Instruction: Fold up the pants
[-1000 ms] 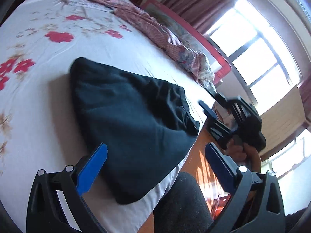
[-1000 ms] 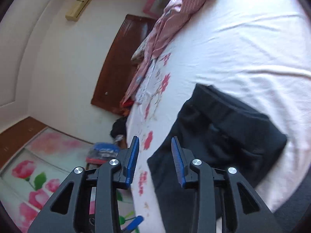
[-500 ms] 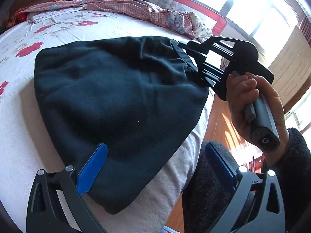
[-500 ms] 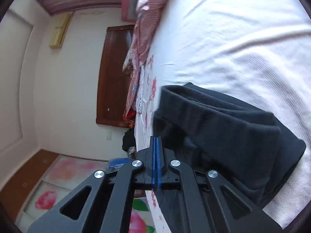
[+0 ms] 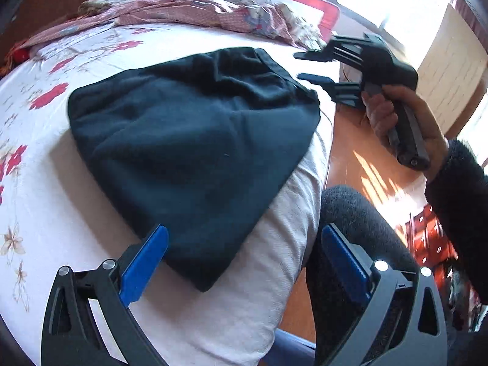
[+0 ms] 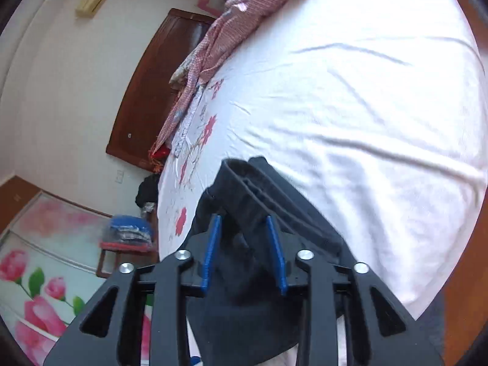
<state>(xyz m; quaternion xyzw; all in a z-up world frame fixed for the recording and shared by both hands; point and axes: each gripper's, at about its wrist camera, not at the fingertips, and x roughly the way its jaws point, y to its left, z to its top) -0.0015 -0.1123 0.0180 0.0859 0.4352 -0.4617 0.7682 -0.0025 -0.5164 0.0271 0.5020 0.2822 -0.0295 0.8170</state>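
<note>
The dark navy pants (image 5: 195,134) lie folded in a thick bundle on the white flowered bed (image 5: 61,201), near its edge. My left gripper (image 5: 244,259) is open and empty, just in front of the bundle's near corner. My right gripper (image 5: 302,65) is open, held off the bundle's far right corner beside the waistband. In the right wrist view the right gripper (image 6: 244,244) is open just above the folded waistband (image 6: 262,189), with nothing between the pads.
A pink checked quilt (image 5: 183,15) is bunched along the far side of the bed. The wooden floor (image 5: 360,164) lies right of the bed edge. My dark-clad leg (image 5: 350,228) is beside the bed. A wooden headboard (image 6: 152,91) stands by the wall.
My right gripper was shut at the waistband corner half a second ago; it has opened and drawn back off the pants. The left gripper stayed open near the bundle's front corner.
</note>
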